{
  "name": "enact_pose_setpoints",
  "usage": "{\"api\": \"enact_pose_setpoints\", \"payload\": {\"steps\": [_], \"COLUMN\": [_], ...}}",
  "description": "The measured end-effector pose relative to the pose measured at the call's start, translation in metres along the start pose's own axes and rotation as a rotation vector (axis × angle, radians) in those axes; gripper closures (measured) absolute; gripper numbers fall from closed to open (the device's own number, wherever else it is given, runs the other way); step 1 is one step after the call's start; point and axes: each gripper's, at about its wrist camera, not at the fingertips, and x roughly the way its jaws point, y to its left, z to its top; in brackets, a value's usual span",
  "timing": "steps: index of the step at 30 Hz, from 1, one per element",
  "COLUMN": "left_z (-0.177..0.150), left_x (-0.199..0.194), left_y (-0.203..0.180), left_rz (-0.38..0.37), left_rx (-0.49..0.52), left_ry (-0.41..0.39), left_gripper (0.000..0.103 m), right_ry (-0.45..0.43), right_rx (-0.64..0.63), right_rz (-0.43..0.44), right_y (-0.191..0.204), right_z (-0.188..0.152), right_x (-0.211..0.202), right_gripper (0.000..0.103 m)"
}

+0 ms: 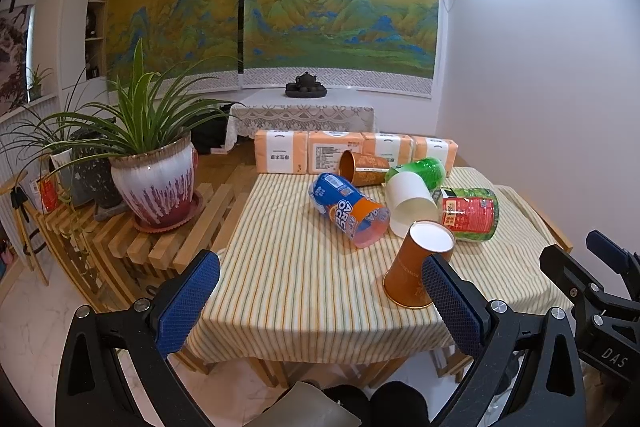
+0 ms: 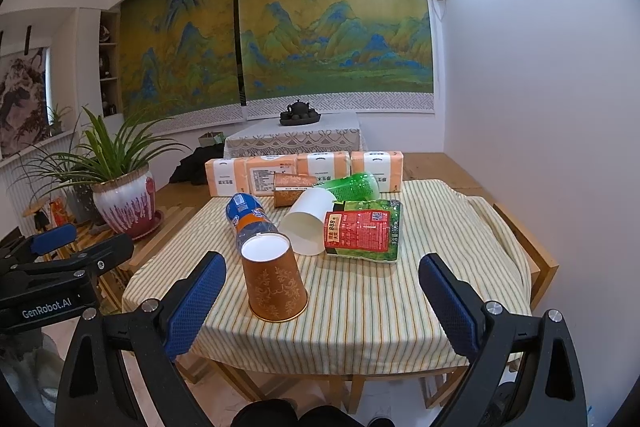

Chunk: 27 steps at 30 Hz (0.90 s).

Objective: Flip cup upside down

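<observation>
An orange patterned paper cup [image 1: 416, 267] [image 2: 274, 277] stands upside down on the striped tablecloth [image 1: 304, 279] near the front edge, white base up. A second orange cup [image 1: 362, 169] [image 2: 290, 189] lies on its side at the back. A white cup [image 1: 410, 203] [image 2: 306, 223] lies on its side mid-table. My left gripper [image 1: 320, 303] is open and empty before the table's front edge; its right finger overlaps the upturned cup in view. My right gripper [image 2: 322, 303] is open and empty, the upturned cup just ahead between its fingers.
A blue-orange bottle [image 1: 348, 209], a green bottle [image 1: 420, 169] and a red-green package [image 1: 468, 213] lie on the table. Tissue packs [image 1: 280, 151] line the back edge. A potted plant [image 1: 154, 183] stands on a slatted bench at left. A wall is at right.
</observation>
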Motion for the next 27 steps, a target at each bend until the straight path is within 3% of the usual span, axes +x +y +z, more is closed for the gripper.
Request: {"api": "enact_pose_setpoints", "payload": {"steps": [27], "left_z": [0.0038], "left_x": [0.0087], "left_y": [-0.0048], "left_rz": [-0.002], "left_rx": [0.014], "left_ry": [0.008], "left_gripper": [0.001], "right_ry": [0.016], "right_rx": [0.005], "right_rz": [0.001], "right_y": [-0.0054], "right_z": [0.0014], "right_x": [0.0087], "right_gripper": [0.007]}}
